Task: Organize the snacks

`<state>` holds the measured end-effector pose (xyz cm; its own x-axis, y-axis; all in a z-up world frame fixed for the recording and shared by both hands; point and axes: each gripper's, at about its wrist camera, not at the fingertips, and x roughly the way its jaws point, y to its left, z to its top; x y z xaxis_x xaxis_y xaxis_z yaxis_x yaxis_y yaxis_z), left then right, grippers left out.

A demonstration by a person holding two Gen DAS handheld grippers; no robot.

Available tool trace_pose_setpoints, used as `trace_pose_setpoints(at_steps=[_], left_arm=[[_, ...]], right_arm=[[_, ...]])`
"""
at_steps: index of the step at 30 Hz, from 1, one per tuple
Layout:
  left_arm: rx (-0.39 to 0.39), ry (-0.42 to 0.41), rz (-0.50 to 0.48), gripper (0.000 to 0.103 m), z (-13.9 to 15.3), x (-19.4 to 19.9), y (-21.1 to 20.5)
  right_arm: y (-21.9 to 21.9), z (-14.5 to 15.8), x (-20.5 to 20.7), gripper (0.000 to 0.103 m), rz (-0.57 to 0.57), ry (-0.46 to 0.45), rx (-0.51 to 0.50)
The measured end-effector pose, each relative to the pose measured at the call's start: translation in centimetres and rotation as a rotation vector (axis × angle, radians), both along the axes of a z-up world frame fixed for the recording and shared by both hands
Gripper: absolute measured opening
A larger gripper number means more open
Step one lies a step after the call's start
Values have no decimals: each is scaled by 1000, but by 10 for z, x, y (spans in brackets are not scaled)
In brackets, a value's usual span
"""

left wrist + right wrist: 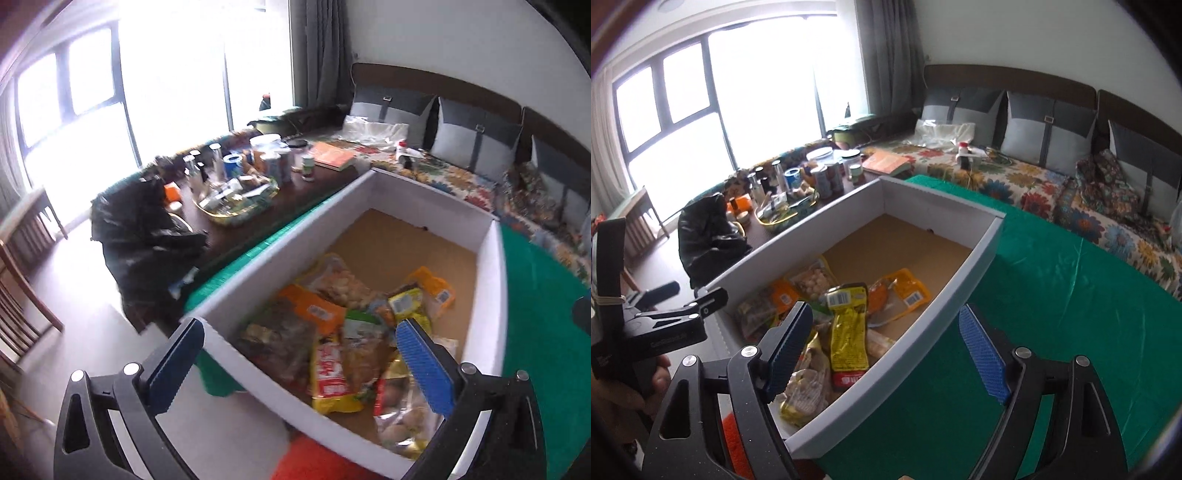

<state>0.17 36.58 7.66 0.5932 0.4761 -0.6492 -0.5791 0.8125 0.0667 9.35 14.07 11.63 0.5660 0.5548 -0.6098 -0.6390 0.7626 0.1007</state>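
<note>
Left wrist view showed the left gripper [299, 363] with its jaws spread wide and empty, poised over the near end of a white cardboard box [295, 236]. One blue-padded finger [173, 365] stood outside the box's left wall, above the floor; the other lay over the snack packets [347, 332]. The packets were heaped at the near end of the box on its brown base, the far end of which was bare. Among them a yellow and red packet [330, 376] lay beside a clear bag of pale round snacks [341, 282]. The box rested on a green cloth [535, 295] covering the worktop. To the left, a darker table [332, 177] carried cans, jars, a book and a basket of small items, with a black bag [144, 236] slumped at its end.

Right wrist view showed the right gripper [888, 350], likewise open and holding nothing, straddling the right wall of the white cardboard box [960, 302]. Its left finger was inside, above the snack packets [827, 306], and its right finger was outside, over the green cloth [1052, 295]. A long yellow packet [847, 332] lay tilted on top of the heap. At the far left the left gripper [665, 317] appeared in the person's hand. A sofa with a floral cover [1034, 184] ran behind the worktop.
</note>
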Motion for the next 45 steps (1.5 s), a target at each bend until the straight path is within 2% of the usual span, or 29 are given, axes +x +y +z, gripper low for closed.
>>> trace_pose_setpoints(at_steps=[3, 9, 13, 14, 23, 32, 45], left_arm=[[40, -4, -6, 103, 7, -5, -4], [16, -42, -9, 103, 23, -14, -8], [115, -17, -6, 103, 30, -15, -18], [120, -5, -2, 103, 30, -15, -19], [82, 65, 14, 103, 20, -17, -14], [6, 72, -20, 103, 17, -16, -8], [-9, 69, -25, 103, 16, -17, -5]], right_arm=[[2, 0, -4, 85, -4, 6, 6], [3, 3, -9, 85, 5, 15, 16], [3, 5, -11, 85, -12, 30, 18], [4, 5, -12, 85, -20, 29, 7], [22, 8, -23, 85, -42, 60, -115], [31, 6, -27, 85, -35, 89, -129], [42, 3, -26, 85, -24, 101, -155]])
